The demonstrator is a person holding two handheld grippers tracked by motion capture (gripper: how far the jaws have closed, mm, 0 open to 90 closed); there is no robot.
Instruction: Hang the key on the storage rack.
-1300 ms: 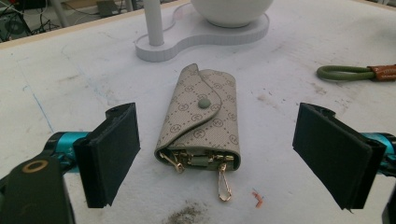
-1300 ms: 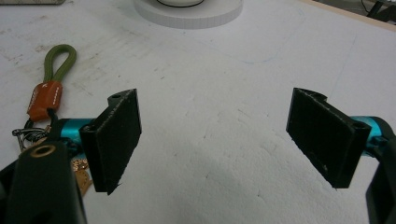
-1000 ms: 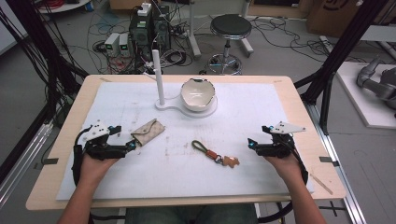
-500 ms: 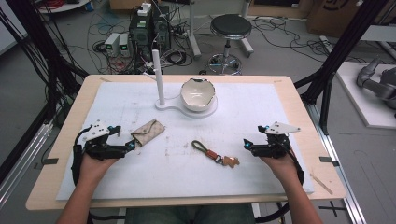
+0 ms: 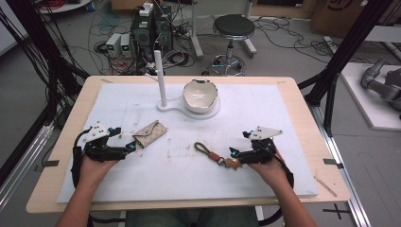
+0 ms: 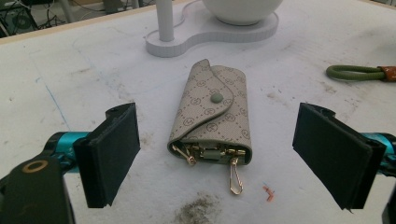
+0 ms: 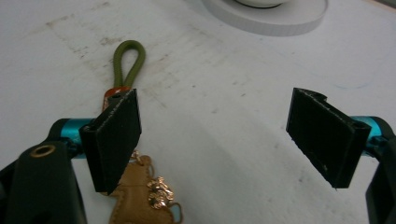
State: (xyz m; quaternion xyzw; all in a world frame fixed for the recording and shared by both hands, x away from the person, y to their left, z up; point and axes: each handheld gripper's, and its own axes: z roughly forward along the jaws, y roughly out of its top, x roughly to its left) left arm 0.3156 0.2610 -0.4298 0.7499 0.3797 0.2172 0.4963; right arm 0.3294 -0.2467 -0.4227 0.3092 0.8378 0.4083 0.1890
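Note:
A beige patterned key pouch (image 5: 149, 134) (image 6: 212, 116) lies flat on the white mat, its gold clips facing my left gripper (image 5: 128, 148) (image 6: 224, 158). That gripper is open, its jaws wide apart on either side of the pouch's near end without touching it. A keychain (image 5: 212, 154) (image 7: 128, 70) with an olive green loop and a tan leather charm lies mid-table. My right gripper (image 5: 235, 156) (image 7: 219, 140) is open just right of the charm, with its left jaw over the strap.
A white stand (image 5: 189, 111) with an upright post (image 5: 161, 78) carries a white bowl (image 5: 200, 96) at the back centre of the mat. The table's wooden edge (image 5: 302, 99) frames the mat. Cables, a stool and equipment crowd the floor beyond.
My right gripper has slid left along the mat to the keychain's charm. The left gripper has edged slightly toward the pouch. Neither object has moved.

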